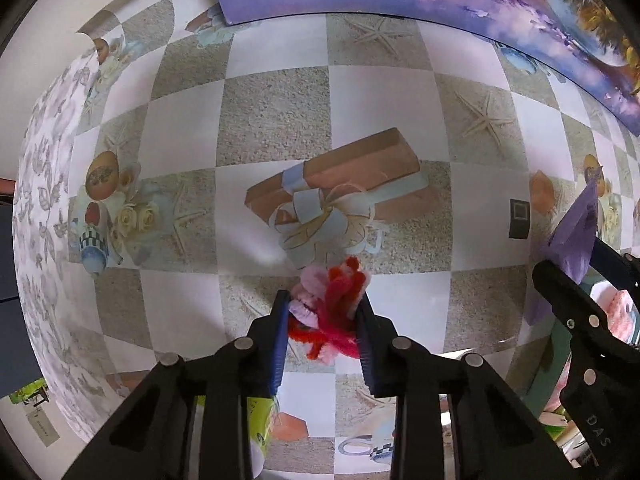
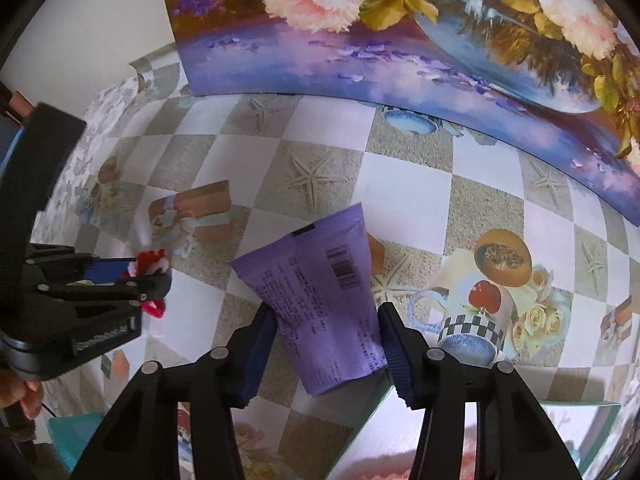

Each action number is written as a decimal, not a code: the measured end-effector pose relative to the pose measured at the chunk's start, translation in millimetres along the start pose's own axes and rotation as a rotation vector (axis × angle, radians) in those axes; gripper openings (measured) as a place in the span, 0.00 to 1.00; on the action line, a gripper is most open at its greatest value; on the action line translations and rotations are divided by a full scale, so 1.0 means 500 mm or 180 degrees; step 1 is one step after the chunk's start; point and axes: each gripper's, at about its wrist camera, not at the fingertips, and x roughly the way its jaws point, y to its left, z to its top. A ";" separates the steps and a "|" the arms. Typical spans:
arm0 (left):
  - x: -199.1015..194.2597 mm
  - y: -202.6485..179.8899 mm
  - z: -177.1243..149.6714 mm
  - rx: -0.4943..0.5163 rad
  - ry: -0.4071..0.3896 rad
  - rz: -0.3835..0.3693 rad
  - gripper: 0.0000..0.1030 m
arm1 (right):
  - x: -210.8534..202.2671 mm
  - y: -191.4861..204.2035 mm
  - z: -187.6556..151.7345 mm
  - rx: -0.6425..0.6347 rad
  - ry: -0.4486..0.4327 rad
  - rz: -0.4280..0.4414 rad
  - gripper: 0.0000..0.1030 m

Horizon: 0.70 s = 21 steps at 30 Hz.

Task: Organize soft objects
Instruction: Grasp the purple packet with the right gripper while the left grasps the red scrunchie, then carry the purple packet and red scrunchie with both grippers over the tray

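My left gripper is shut on a bundle of red and pink fuzzy pipe cleaners, held above the checkered tablecloth. It also shows at the left of the right wrist view, with the bundle poking out. My right gripper is shut on a purple soft pouch with a barcode, held above the table. That pouch and the right gripper's fingers show at the right edge of the left wrist view.
A checkered tablecloth with printed pictures covers the table. A flower painting stands at the back. A teal-rimmed box with something pink inside lies under the right gripper. A yellow-green packet shows below the left gripper.
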 end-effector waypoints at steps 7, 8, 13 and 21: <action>-0.057 0.029 -0.014 -0.0103 -0.0190 -0.0027 0.31 | -0.025 0.022 0.006 0.0011 -0.0072 0.0086 0.52; -0.082 0.034 -0.027 -0.0128 -0.0247 -0.0043 0.31 | -0.035 0.025 0.009 0.0012 -0.0098 0.0097 0.52; -0.176 0.035 -0.067 -0.0168 -0.0449 -0.0069 0.31 | -0.122 0.037 0.003 0.0012 -0.0235 0.0131 0.52; -0.313 0.004 -0.156 -0.0124 -0.0721 -0.0203 0.31 | -0.283 0.035 -0.058 0.0052 -0.0368 -0.0044 0.52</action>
